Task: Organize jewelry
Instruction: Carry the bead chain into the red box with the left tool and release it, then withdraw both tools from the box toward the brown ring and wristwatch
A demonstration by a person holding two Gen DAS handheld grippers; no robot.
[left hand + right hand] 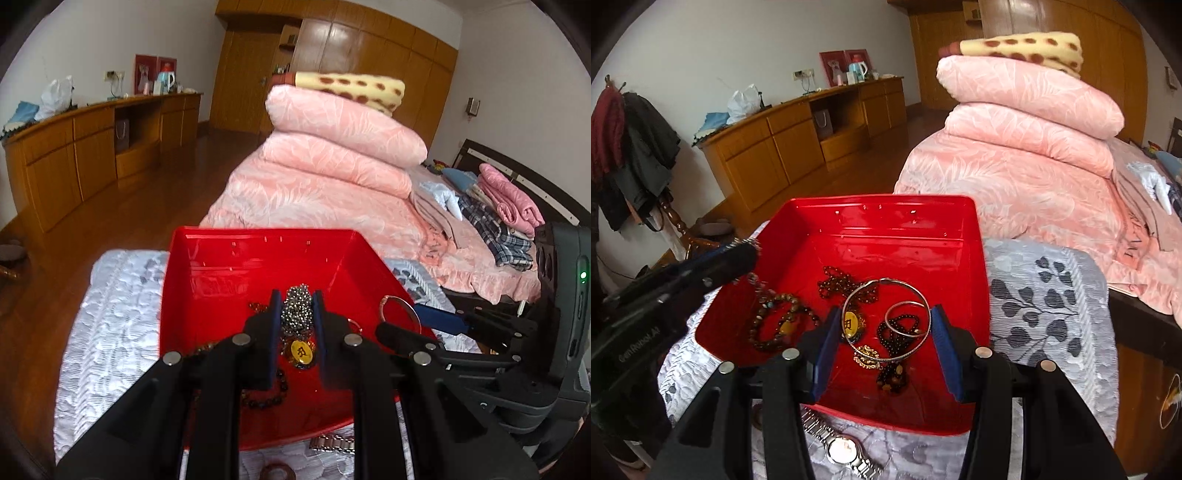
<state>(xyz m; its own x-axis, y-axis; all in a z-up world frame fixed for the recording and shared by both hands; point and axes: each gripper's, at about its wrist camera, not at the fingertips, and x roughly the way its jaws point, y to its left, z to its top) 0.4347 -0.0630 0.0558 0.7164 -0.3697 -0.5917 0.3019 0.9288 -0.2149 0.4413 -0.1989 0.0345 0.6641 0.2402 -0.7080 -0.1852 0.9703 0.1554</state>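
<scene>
You are working over the red tray, which sits on a silver-grey quilted cloth at the foot of the pink bed. Most of the jewelry is already in the tray: a brown beaded bracelet, a dark red bead strand, a large silver bangle with a smaller silver ring lying inside it, a yellow pendant and a string of black beads.

Your left gripper is pinching a bunched silver bead chain between its blue pads and holds it above the tray floor. Your right gripper is spread wide and holds nothing, with the bangle and black beads lying between its fingers below.

The step in hand looks like dropping the chain into the tray. For that, lower the left gripper a little over a bare patch of red and part the fingers so the chain falls clear of the bangle.

A silver wristwatch lies on the cloth just outside the tray's near rim. It seems the likely next pick for your free right gripper.
</scene>
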